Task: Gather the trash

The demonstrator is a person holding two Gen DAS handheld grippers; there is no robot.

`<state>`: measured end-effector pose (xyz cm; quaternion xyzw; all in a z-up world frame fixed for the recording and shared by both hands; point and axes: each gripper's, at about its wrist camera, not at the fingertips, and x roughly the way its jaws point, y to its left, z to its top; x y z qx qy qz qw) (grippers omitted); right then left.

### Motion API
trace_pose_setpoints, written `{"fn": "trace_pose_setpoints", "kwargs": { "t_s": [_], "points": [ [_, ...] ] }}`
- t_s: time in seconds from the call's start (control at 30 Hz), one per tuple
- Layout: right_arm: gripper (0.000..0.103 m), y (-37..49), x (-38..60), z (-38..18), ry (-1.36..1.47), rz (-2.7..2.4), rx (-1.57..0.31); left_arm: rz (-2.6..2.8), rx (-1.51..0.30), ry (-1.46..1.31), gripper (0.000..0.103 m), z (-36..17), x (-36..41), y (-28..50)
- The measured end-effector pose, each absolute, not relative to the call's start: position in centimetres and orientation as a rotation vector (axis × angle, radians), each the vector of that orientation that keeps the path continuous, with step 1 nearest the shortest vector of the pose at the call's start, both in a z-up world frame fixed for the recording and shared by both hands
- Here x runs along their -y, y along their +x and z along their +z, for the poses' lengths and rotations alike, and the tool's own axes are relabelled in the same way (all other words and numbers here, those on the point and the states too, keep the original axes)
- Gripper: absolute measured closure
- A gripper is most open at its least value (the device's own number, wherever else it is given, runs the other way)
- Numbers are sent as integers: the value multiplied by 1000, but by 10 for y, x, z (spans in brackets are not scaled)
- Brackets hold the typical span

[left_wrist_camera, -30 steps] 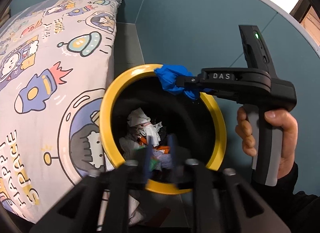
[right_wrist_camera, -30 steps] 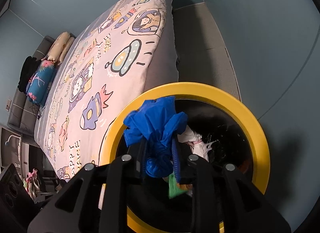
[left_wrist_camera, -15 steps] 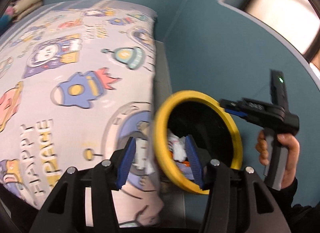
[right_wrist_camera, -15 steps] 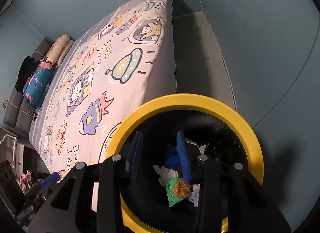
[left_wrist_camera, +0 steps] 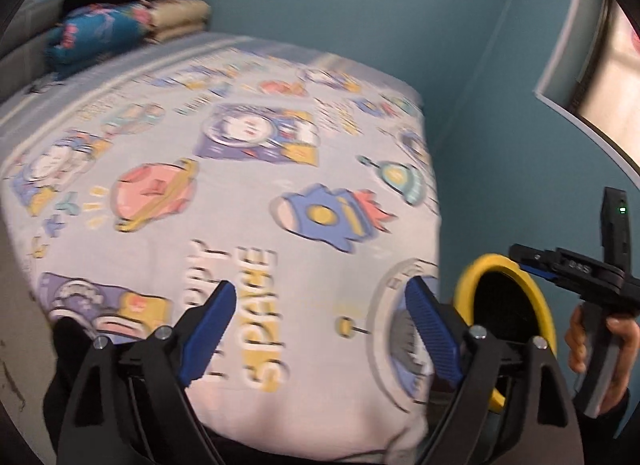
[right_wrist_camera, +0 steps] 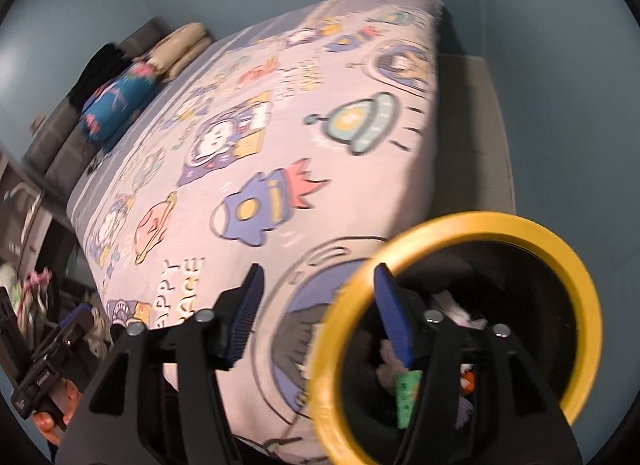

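A black trash bin with a yellow rim [right_wrist_camera: 576, 265] stands on the floor beside the bed; it also shows in the left wrist view [left_wrist_camera: 476, 269]. Crumpled white paper [right_wrist_camera: 452, 307] and a green wrapper [right_wrist_camera: 408, 393] lie inside it. My right gripper [right_wrist_camera: 320, 319] is open and empty, straddling the bin's near rim; it also shows in the left wrist view [left_wrist_camera: 532, 261] above the bin's far rim. My left gripper [left_wrist_camera: 320, 329] is wide open and empty, facing the bed.
A bed with a space-cartoon sheet [left_wrist_camera: 240, 169] fills the left. Folded pillows and bedding [left_wrist_camera: 120, 29] lie at its head. Teal walls [left_wrist_camera: 480, 65] enclose the corner. A grey floor strip [right_wrist_camera: 472, 113] runs between bed and wall.
The blue crumpled trash left my right gripper and dropped into the bin; that gripper opened wider. My left gripper opened wide and swung left, from the bin toward the bed.
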<state>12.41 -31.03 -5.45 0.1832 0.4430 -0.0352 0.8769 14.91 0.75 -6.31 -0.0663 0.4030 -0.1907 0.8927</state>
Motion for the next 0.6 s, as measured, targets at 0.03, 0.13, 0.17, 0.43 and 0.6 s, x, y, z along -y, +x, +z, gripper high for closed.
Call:
{"fn": "trace_pose_setpoints", "kwargs": {
  "t_s": [0.03, 0.13, 0.17, 0.43, 0.6],
  "points": [
    [41, 127, 302, -54, 372, -62, -917, -369, -814, -138, 15, -62, -15, 147],
    [27, 131, 272, -49, 321, -51, -866, -311, -756, -144, 10, -59, -32, 139],
    [24, 131, 260, -46, 287, -52, -841, -299, -740, -152, 9, -58, -37, 136],
    [8, 110, 215, -15, 199, -68, -595, -216, -578, -207, 8, -31, -65, 101],
    [8, 89, 201, 1, 167, -85, -475, -146, -434, -133, 8, -8, -61, 70]
  ]
}}
